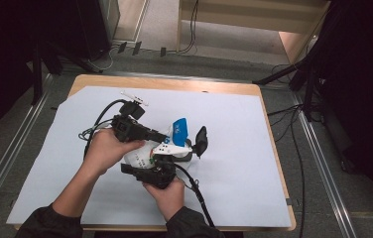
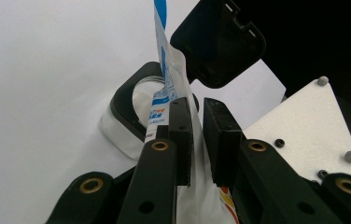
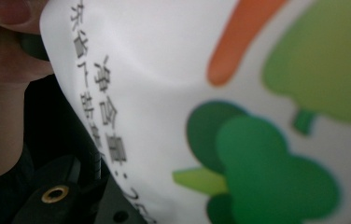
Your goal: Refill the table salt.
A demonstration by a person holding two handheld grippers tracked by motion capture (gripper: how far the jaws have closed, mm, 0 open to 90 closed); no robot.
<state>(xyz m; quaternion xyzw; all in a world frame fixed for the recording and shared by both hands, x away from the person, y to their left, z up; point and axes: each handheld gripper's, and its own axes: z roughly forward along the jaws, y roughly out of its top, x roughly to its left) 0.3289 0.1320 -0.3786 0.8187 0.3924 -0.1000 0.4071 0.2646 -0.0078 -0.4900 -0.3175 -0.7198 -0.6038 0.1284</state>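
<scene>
Left gripper [image 2: 197, 140], jaws pressed together, pinches top edge of white plastic pouch w/ blue strip [image 1: 177, 133] at table centre, keeping it upright. Right gripper [image 1: 155, 167], at pouch's 6 o'clock, steadies its base; grip state: can't tell. Open black-lidded container [image 2: 131, 100] at 12 o'clock, prob. for pouring.

white bag [image 1: 142, 157] with green trees, black tongs [image 2: 197, 140]

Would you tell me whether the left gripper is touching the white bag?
Touching: in the left gripper view, the left gripper has its jaws nearly closed on the white bag.
</scene>
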